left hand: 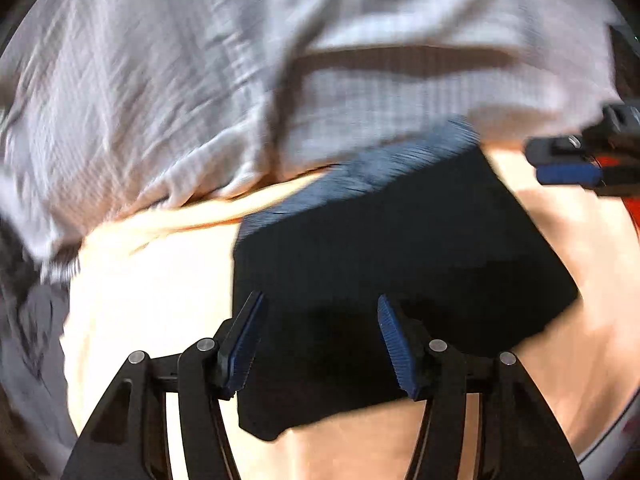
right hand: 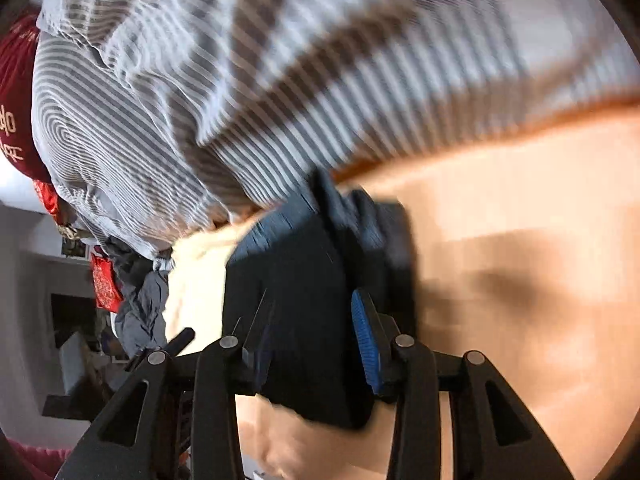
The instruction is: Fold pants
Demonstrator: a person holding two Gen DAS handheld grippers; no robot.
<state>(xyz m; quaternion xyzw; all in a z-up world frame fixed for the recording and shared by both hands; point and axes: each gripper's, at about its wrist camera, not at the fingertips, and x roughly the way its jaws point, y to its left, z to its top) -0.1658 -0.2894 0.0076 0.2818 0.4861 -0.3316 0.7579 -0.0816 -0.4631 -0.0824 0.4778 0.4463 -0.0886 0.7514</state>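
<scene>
Now both claws hang over the dark pants (left hand: 400,264), folded into a compact block on the tan surface (left hand: 152,304) just below the striped bedding (left hand: 200,80). Left gripper (left hand: 320,320) stands parted, nothing pinched; right gripper (right hand: 316,320) is narrower but also clear, I think, though blur smears its left finger. Best to press the stack flat and square the ribbed waistband (left hand: 360,168) edge without dragging layers loose.

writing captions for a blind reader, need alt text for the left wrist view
A dark folded pair of pants with a blue ribbed waistband lies on a pale tan surface, below the open left gripper. A grey striped crumpled cloth fills the top, and the right gripper enters at the right edge.
</scene>
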